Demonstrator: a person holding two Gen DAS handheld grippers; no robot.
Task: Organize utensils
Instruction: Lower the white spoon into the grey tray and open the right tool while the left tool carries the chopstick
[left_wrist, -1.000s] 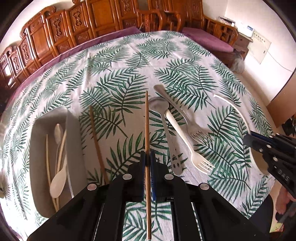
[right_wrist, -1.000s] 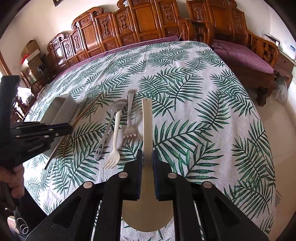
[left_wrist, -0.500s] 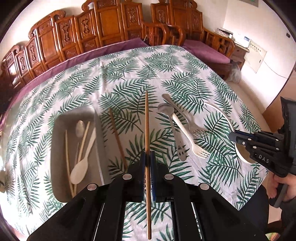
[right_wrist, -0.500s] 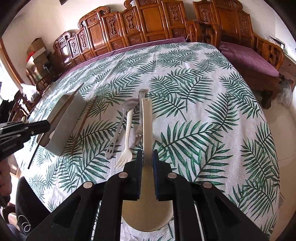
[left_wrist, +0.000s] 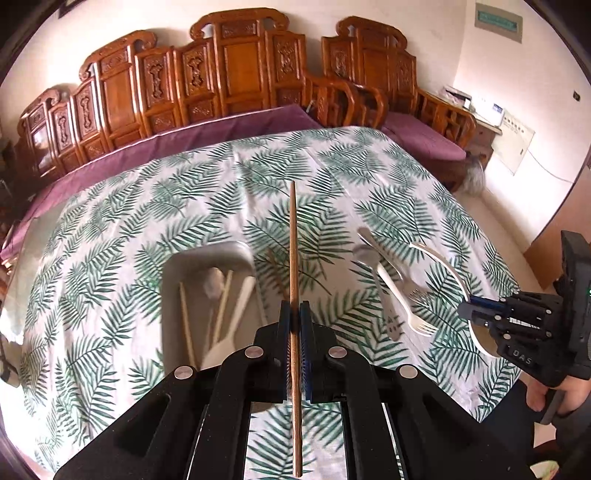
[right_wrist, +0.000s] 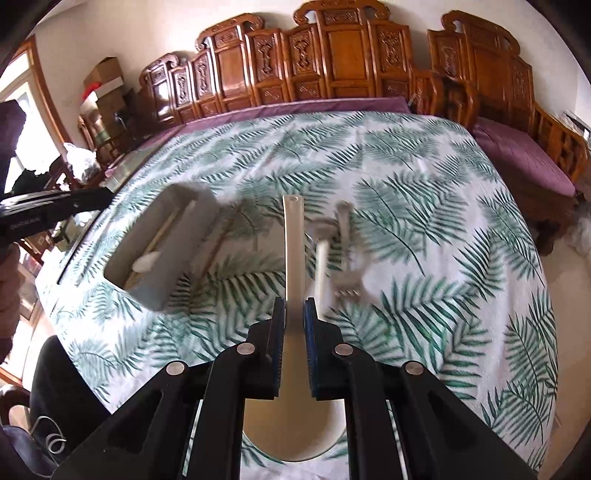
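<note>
My left gripper is shut on a brown wooden chopstick and holds it high above the table, pointing away. My right gripper is shut on the handle of a large cream ladle spoon, also lifted; it shows at the right of the left wrist view. A grey tray holds pale chopsticks and spoons; it also shows in the right wrist view. A second brown chopstick, a metal spoon, a metal fork and a white plastic fork lie on the cloth.
The table carries a white cloth with green palm leaves. Carved wooden chairs line its far side, with a purple-cushioned bench at the right. The person's hand holds the right gripper at the table's near right corner.
Both grippers have risen and pulled back from the table with their utensils held. The tray and the loose utensils now look smaller and farther off.
</note>
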